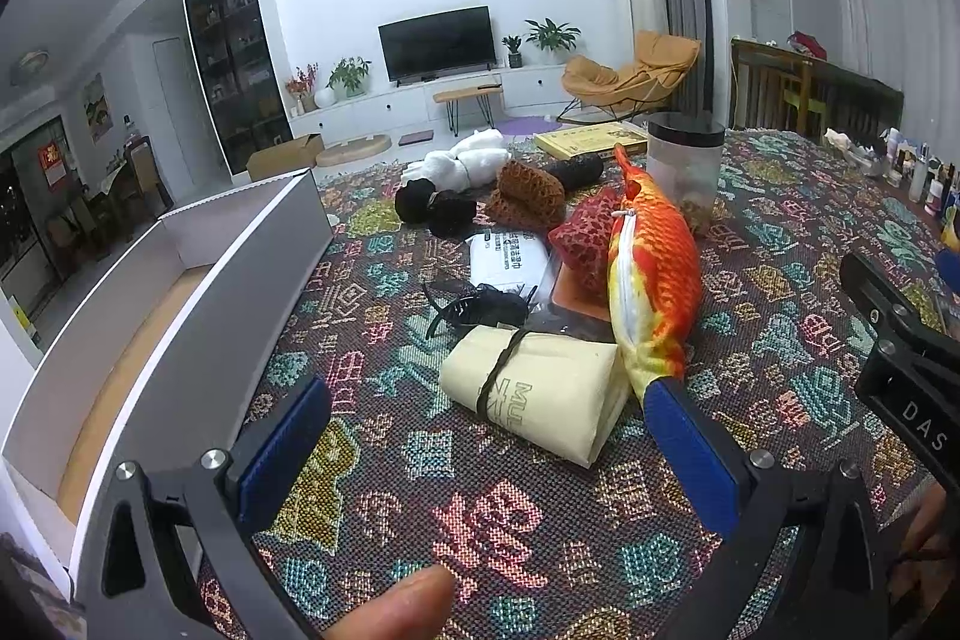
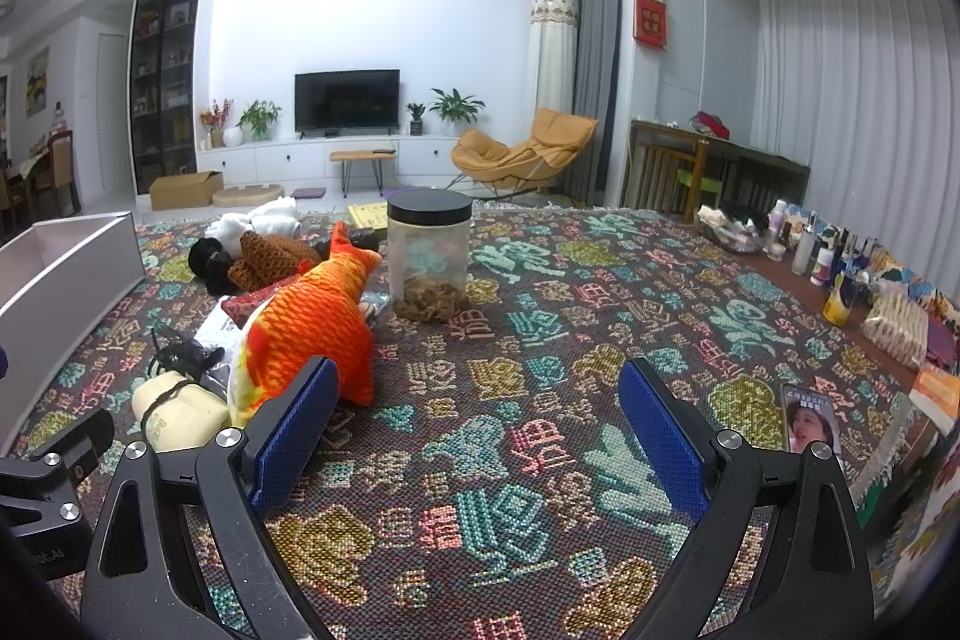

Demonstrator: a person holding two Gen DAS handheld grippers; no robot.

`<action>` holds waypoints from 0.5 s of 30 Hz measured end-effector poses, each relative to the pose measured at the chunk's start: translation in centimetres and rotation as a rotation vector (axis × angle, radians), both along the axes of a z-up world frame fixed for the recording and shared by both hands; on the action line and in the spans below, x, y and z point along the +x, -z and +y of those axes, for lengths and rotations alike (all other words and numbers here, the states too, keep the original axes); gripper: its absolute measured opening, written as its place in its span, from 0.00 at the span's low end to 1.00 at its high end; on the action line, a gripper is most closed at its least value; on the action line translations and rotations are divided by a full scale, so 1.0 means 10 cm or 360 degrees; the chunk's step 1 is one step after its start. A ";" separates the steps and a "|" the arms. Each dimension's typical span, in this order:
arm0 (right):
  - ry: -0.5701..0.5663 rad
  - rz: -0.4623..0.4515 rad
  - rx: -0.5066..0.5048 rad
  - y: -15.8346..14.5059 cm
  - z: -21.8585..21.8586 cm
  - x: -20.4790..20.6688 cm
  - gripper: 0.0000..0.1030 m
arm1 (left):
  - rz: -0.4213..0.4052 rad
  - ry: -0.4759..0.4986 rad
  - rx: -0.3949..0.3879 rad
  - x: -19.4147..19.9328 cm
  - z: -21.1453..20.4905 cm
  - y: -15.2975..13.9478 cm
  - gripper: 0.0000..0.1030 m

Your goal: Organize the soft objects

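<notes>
An orange plush fish (image 1: 651, 274) (image 2: 306, 331) lies on the patterned cloth (image 1: 480, 508) (image 2: 516, 436). Beside it sit a cream rolled pouch (image 1: 537, 394) (image 2: 174, 409) with a dark band, a red pillow (image 1: 585, 235), a brown knitted piece (image 1: 528, 196) (image 2: 267, 256), a white plush (image 1: 465, 160) (image 2: 261, 220) and a black soft item (image 1: 432, 208) (image 2: 207, 259). My left gripper (image 1: 492, 430) is open, just short of the pouch. My right gripper (image 2: 477, 412) is open over bare cloth, its left finger (image 2: 294, 436) close to the fish.
An open grey box (image 1: 180, 304) (image 2: 66, 274) stands at the left. A clear jar with a black lid (image 1: 684, 169) (image 2: 429, 256) stands behind the fish. A white packet (image 1: 507, 259) and black strap (image 1: 480, 307) lie mid-pile. Bottles and packets (image 2: 840, 268) line the right edge.
</notes>
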State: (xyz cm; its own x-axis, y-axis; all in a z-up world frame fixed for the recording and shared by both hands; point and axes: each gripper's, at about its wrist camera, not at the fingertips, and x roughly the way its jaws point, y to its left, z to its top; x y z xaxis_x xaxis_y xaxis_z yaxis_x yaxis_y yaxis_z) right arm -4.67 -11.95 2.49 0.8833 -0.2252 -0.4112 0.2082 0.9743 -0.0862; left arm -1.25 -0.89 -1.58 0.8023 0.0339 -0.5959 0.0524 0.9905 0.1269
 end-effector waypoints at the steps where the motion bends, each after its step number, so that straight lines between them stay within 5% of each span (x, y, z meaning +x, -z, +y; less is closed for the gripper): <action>1: 0.0000 0.0000 0.0000 0.00 0.00 0.00 0.93 | 0.0000 0.0000 0.0000 0.00 0.00 0.00 1.00; 15: 0.0000 0.0011 0.0007 0.01 0.01 0.01 0.93 | 0.0030 -0.0004 0.0010 0.03 -0.02 0.05 1.00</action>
